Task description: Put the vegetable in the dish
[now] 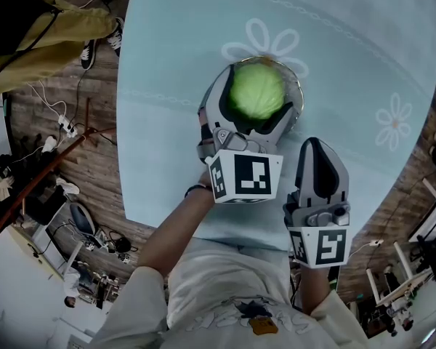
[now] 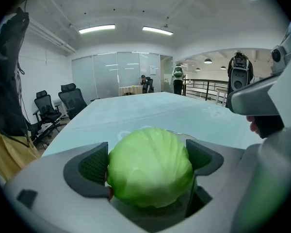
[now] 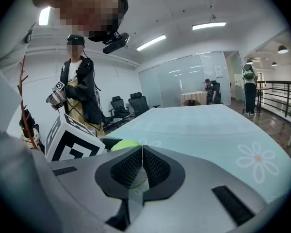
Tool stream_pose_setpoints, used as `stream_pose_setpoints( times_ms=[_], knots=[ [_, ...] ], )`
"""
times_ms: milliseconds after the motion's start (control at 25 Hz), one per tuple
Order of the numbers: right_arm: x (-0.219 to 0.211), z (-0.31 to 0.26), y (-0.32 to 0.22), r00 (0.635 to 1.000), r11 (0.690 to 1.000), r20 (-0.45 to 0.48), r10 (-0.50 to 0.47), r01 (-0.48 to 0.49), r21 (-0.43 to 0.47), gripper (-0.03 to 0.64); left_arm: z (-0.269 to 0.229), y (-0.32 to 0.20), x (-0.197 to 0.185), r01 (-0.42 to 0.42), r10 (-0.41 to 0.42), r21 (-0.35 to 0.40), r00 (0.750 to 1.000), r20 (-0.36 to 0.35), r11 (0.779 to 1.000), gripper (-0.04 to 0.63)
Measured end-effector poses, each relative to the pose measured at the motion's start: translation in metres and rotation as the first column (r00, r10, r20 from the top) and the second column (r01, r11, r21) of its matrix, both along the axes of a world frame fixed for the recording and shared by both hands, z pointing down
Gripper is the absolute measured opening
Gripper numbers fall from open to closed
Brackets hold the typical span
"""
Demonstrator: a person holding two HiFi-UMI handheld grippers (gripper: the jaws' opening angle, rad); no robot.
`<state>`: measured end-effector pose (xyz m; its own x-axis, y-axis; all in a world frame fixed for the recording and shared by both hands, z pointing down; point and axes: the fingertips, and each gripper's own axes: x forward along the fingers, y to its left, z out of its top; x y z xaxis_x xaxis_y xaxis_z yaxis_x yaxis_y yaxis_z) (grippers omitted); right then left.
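The left gripper (image 2: pixel 149 163) clamped the round green cabbage (image 1: pixel 256 91) between its jaws, at the dish (image 1: pixel 296 78) on the far middle of the pale blue counter (image 1: pixel 349 64); the ball showed no long axis. Right and nearer, the right gripper (image 1: pixel 317 147) hovered, jaws pressed together, empty

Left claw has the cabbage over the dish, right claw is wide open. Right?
Not quite: the right claw is shut, pads together with nothing between them, as the right gripper view shows. The rest stands: the left claw has the cabbage over the dish.
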<state>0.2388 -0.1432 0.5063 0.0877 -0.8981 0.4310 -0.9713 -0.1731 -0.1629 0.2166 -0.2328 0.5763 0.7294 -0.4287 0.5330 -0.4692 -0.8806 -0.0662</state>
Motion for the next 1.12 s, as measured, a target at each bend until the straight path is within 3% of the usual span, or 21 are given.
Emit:
stream_pose_setpoints(
  times_ms=[160, 360, 640, 960, 1120],
  knots=[
    [-0.004, 0.000, -0.002, 1.000, 1.000, 0.002, -0.002, 0.002, -0.001, 0.023, 0.003, 0.004, -0.001, -0.028, 0.027, 0.012, 0.999, 0.034, 1.000, 0.510],
    [-0.004, -0.002, 0.004, 1.000, 1.000, 0.001, -0.006, 0.006, 0.001, 0.023, -0.015, 0.010, 0.006, -0.022, 0.023, 0.014, 0.999, -0.028, 1.000, 0.504],
    [-0.005, -0.017, 0.015, 1.000, 1.000, -0.008, -0.007, 0.008, 0.023, 0.023, -0.024, 0.024, -0.002, -0.016, 0.016, 0.003, 0.999, -0.029, 1.000, 0.502],
    [-0.008, -0.039, 0.026, 0.999, 0.999, -0.029, -0.022, 0.023, 0.049, 0.023, -0.048, 0.036, -0.021, 0.009, -0.008, 0.012, 0.997, -0.075, 1.000, 0.413],
    [-0.011, -0.051, 0.028, 0.999, 0.997, -0.040, -0.034, 0.037, 0.068, 0.023, -0.064, 0.039, -0.032, 0.056, -0.055, 0.006, 0.993, -0.104, 0.998, 0.322]
  ],
)
